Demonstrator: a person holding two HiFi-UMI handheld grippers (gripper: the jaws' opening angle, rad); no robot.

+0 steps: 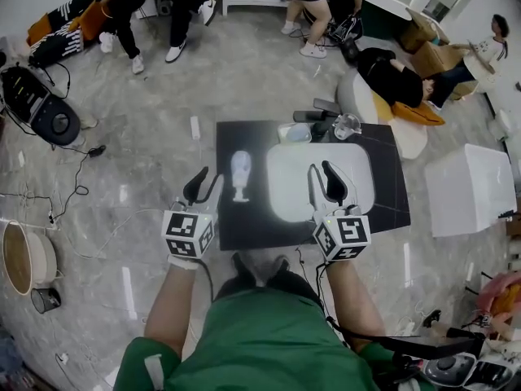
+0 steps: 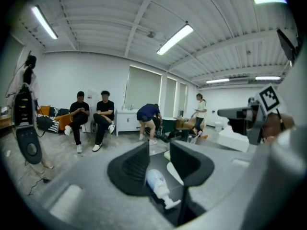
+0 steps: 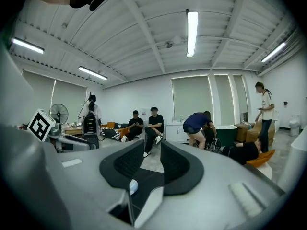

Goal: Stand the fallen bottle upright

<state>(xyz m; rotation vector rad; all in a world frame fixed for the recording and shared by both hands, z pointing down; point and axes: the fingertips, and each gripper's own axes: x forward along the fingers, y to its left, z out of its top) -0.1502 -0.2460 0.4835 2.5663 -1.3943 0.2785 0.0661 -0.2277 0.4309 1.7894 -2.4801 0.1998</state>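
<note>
A white plastic pump bottle (image 1: 240,172) (image 2: 157,183) lies on its side on a dark, matte worktop (image 1: 391,194), just left of a white tray (image 1: 289,187) with rounded corners. The bottle's long axis runs toward and away from the person, parallel to the tray's left edge. Its rounded body is at the far end and its narrow pump nozzle points back at the person.

The left gripper (image 1: 206,187) (image 2: 158,155) hangs short of the nozzle end, left of the tray, its black ribbed jaws spread and holding nothing. In the left gripper view the bottle shows through the gap, beyond the tips. The right gripper (image 1: 324,184) (image 3: 152,152) is above the tray's near right part, its jaws likewise parted and empty.

Behind the tray, at the worktop's far edge, stand a clear glass (image 1: 348,125) and several dark items too small to identify. A white box (image 1: 468,190) sits on the marbled floor (image 1: 244,72) to the tray's right, off the worktop. Beyond the tray, people (image 1: 122,6) sit and stand around the room.
</note>
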